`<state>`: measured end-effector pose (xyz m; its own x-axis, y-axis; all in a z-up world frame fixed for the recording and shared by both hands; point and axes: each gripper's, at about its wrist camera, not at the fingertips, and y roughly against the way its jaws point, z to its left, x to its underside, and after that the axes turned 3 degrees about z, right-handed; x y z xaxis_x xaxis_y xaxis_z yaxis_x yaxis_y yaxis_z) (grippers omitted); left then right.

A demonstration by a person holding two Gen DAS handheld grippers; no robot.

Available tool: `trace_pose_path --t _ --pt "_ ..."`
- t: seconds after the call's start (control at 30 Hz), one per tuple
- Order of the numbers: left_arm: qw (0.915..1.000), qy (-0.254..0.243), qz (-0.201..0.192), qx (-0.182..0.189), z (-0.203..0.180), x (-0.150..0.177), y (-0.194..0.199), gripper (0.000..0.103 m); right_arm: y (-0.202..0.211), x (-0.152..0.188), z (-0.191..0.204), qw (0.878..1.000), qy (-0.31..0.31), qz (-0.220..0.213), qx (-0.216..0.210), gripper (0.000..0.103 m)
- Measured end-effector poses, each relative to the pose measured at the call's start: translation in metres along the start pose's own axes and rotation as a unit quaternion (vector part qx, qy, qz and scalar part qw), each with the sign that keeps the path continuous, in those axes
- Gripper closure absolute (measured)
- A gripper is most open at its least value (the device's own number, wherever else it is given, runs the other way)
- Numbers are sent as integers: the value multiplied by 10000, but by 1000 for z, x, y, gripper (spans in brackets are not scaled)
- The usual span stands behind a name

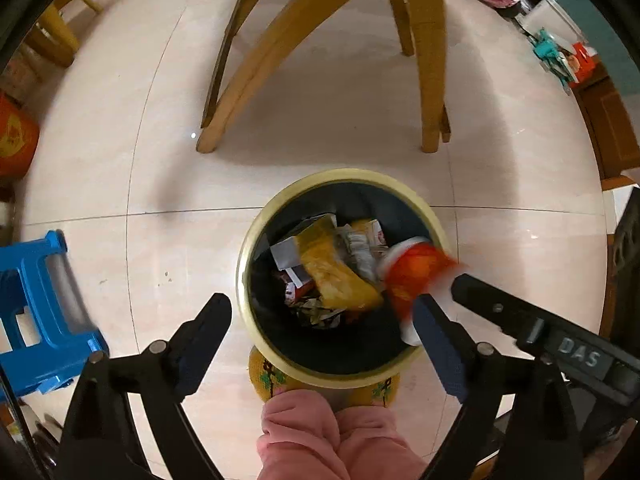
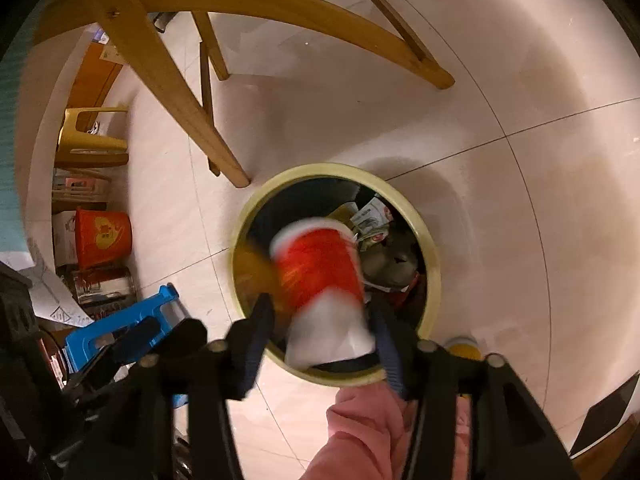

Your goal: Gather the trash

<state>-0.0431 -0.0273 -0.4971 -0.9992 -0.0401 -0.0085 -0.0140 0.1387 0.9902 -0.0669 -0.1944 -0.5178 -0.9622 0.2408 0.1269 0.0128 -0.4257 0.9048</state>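
Observation:
A round bin with a pale yellow rim and dark liner stands on the tiled floor below both grippers; its rim also shows in the right wrist view. Crumpled wrappers lie inside, among them a yellow one. A red and white paper cup, blurred, hangs over the bin's mouth between the fingers of my right gripper, whose pads stand apart from it. In the left wrist view the cup shows at the bin's right rim beside a right-gripper finger. My left gripper is open and empty above the bin.
Wooden chair legs stand just beyond the bin. A blue plastic stool is at the left, an orange bucket and a yellow stool farther off. A person's pink trouser legs and yellow slippers touch the bin's near side.

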Motion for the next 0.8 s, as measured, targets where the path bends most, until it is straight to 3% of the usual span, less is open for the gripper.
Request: trace_pose_path --t 0.4,0.6,0.8 --pt "9991 -129 -346 -197 0 -3 23 12 10 -2 9 9992 329 -212 100 44" --pt "9976 -152 -604 -317 -1 -1 62 12 34 5 21 9982 485 -326 139 44" --pt "9961 125 -863 -146 4 -3 125 12 78 16 42 9960 631 -570 268 44"
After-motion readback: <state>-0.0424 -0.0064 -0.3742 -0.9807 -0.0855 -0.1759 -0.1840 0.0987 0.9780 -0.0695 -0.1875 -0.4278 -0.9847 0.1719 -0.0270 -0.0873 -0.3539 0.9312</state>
